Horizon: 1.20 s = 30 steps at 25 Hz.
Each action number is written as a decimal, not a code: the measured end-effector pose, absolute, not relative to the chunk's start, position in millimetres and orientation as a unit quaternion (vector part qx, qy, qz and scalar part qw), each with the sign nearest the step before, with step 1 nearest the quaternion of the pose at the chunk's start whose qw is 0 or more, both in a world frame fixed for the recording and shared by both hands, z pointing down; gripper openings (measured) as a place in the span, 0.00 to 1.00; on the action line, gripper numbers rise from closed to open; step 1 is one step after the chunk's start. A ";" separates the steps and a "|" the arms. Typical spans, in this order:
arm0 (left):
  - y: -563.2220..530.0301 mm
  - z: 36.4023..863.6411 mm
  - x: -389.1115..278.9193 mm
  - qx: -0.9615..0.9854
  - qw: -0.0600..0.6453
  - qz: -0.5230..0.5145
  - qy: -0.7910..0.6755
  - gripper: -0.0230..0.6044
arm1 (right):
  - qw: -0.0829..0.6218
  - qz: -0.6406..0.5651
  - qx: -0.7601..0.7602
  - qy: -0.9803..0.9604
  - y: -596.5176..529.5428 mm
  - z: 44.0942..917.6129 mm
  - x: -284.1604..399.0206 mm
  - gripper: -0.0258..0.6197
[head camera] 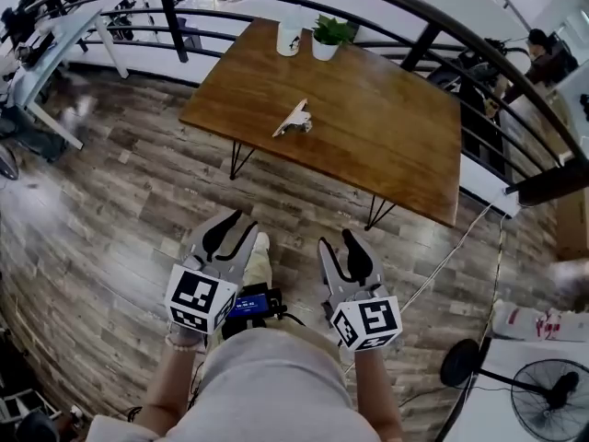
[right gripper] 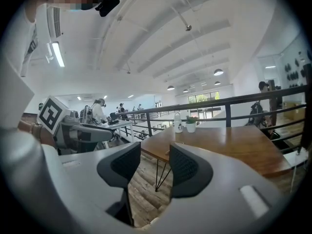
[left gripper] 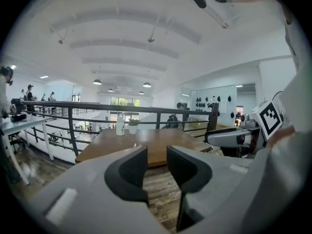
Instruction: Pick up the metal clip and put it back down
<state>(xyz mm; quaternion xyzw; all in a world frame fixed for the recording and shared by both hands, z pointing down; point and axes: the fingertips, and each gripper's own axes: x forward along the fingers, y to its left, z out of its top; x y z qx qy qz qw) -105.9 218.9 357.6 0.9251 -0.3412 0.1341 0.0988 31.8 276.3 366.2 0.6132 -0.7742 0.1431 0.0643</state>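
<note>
Only one metal clip (head camera: 294,119) lies on the table (head camera: 386,127).

Bright, even daylight; strong fisheye bending at edges; distant figures perhaps slightly blurred

Head view looks steeply down from well back of the desk (head camera: 386,127); both gripper views face it level from low, sharing its far-edge bottle (left gripper: 120,125).

I'm looking at an open-plan office mezzanine: a black railing (left gripper: 97,104), white desks (right gripper: 119,124) with people (right gripper: 99,110) at them (far side), pendant lamps (left gripper: 97,82) overhead, plank floor (head camera: 110,201).
</note>
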 end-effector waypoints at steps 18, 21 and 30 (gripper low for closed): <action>29.5 349.0 -47.8 0.946 0.093 0.148 -0.273 0.22 | 0.090 0.158 0.637 -0.750 99.3 359.3 70.6 0.33; 9.2 355.2 -44.4 0.947 0.091 0.155 -0.266 0.22 | 0.097 0.161 0.638 -0.747 74.8 363.9 73.9 0.33; -23.5 369.7 -40.8 0.947 0.100 0.166 -0.255 0.22 | 0.114 0.169 0.625 -0.754 38.7 372.5 66.4 0.33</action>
